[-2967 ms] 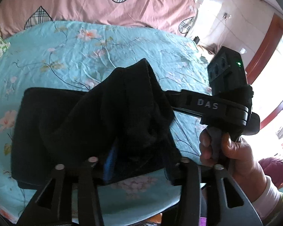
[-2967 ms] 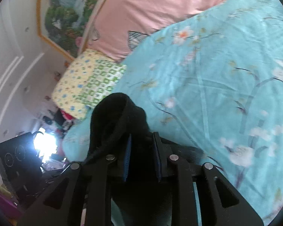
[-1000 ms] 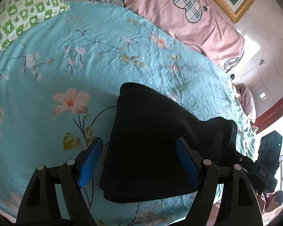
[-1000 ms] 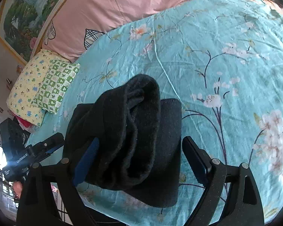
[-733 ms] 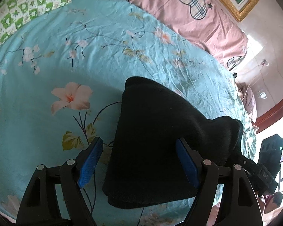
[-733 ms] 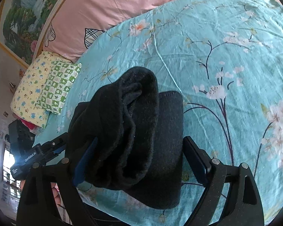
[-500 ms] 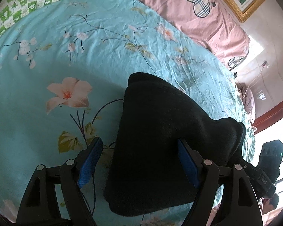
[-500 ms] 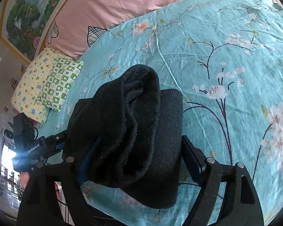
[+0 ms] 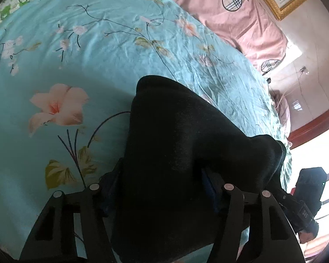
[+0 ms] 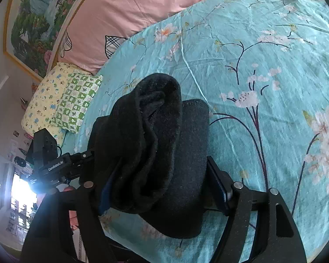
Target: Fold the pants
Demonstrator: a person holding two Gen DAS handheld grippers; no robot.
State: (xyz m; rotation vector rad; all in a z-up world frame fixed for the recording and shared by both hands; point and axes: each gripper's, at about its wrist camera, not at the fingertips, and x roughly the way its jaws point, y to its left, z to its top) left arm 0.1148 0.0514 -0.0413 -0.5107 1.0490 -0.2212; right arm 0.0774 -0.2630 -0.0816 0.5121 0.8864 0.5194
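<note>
Left wrist view: your left gripper [image 9: 162,188] enters from 6 o'clock with its jaws drawn in against the black pants [image 9: 182,149], which fill the gap between the fingers and rise in a mound toward 12 o'clock; the pads are buried in cloth, so the gripper appears clenched on the bundle's near edge, presumably to keep the layers from sliding apart. The bundle rests on the turquoise floral bedsheet [image 9: 54,70], with the pink quilt [image 9: 230,15] at 1 o'clock and your right gripper's body [image 9: 307,195] at 4 o'clock, beside the cloth. Right wrist view: your right gripper [image 10: 162,188] comes in from 6 o'clock, one finger [image 10: 219,188] pressed to the flat folded layer and the other hidden behind a rolled, puffy fold [image 10: 151,131] leaning toward 11 o'clock; it too reads as closed on the fabric. The left gripper's body [image 10: 52,160] sits at 9 o'clock, the patterned pillow [image 10: 63,103] at 10 o'clock. The loose roll suggests the fold is not yet flattened.
</note>
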